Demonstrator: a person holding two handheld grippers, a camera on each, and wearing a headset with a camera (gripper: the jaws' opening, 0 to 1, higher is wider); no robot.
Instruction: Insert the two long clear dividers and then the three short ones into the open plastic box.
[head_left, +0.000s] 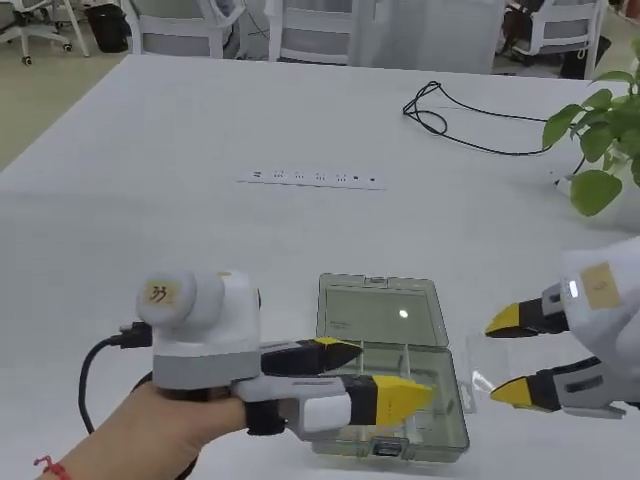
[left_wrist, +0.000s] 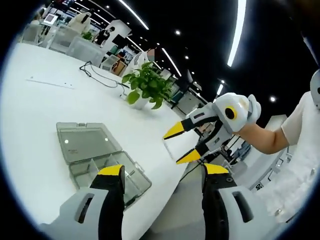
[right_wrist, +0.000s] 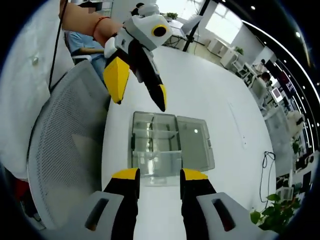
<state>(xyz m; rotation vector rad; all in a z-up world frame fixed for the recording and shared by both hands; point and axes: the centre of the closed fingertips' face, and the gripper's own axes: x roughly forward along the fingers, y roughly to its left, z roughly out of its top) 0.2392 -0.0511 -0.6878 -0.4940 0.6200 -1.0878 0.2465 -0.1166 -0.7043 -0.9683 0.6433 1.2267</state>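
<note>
The open clear plastic box (head_left: 448, 425) lies near the table's front edge with its lid (head_left: 380, 310) folded back flat. Clear dividers stand inside it and split it into compartments (right_wrist: 155, 131). A loose clear piece (right_wrist: 158, 167) lies on the table against the box's right side, faint in the head view (head_left: 482, 383). My left gripper (head_left: 385, 373) hovers open over the box with nothing between its jaws, as its own view (left_wrist: 164, 171) shows. My right gripper (head_left: 495, 360) is open and bare just right of the box, pointing at the loose piece (right_wrist: 160, 174).
A white power strip (head_left: 312, 178) lies mid-table and a black cable (head_left: 450, 120) loops at the far right. A green plant (head_left: 600, 140) stands at the right edge. A grey mesh chair (right_wrist: 65, 140) is by the table's front edge. Office chairs (head_left: 310, 30) line the far side.
</note>
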